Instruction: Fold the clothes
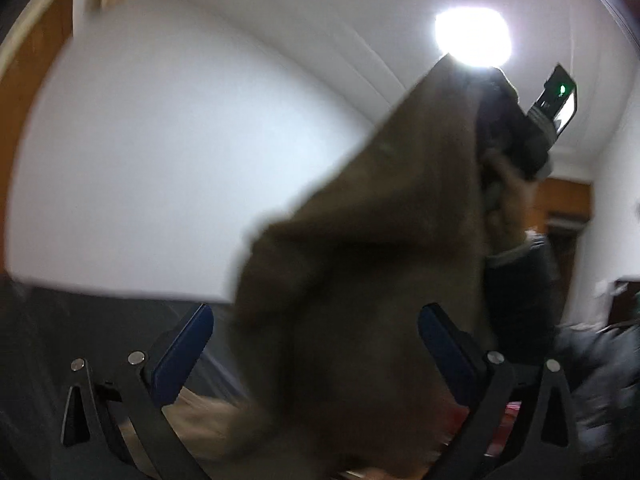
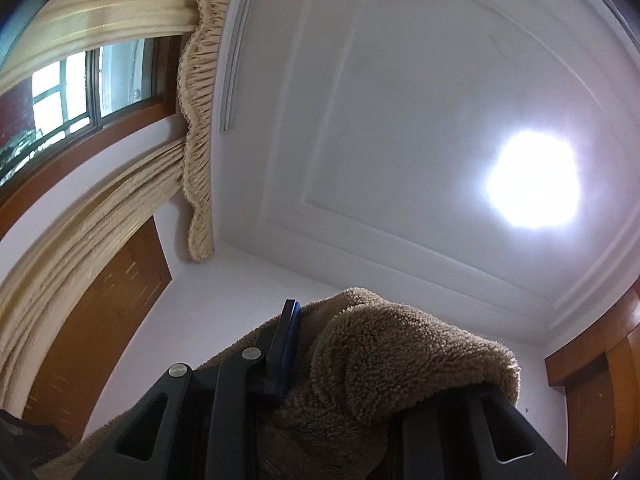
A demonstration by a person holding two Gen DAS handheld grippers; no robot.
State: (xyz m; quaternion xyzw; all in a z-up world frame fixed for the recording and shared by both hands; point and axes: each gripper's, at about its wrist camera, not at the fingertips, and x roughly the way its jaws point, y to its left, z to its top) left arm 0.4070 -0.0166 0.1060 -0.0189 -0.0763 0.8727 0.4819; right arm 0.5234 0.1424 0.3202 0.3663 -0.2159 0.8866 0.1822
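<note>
- One hold only: brown fleece garment [image 2: 400, 360] pinched narrow in the right gripper [image 2: 340, 364], lifted toward the ceiling [image 2: 400, 120], draped over the far finger and hiding it.
- Hanging from that pinch down through the wide-spread left gripper [image 1: 316, 344]; cloth between the blue pads [image 1: 188, 352], pressed by neither.
- Likely slip: thick pile bunched in a narrow bite, with the whole weight apparently on one corner; could creep out with any shake or jerk.
- Likely miss: closing the left gripper here would probably catch a bulky mid-cloth fold rather than an edge, giving a crooked fold line. Hem impossible to trace in the blur.
- Possible snag: loose lower end dragging over blurred pale and red things below the left gripper; cannot tell what lies there.
- Edges: one slanting garment edge visible up and left of the left gripper, climbing toward the right gripper; opposite edge lost against a dark sleeve [image 1: 520, 288] on the right.
- Room: plenty above and to the left of both grippers, nothing but bare wall [image 1: 140, 160] and ceiling; curtain [image 2: 196, 120] well apart, off to the left of the right gripper.
- Tighter to the right of the left gripper, crowded by the sleeve and dark clutter; better to work leftward and downward.
</note>
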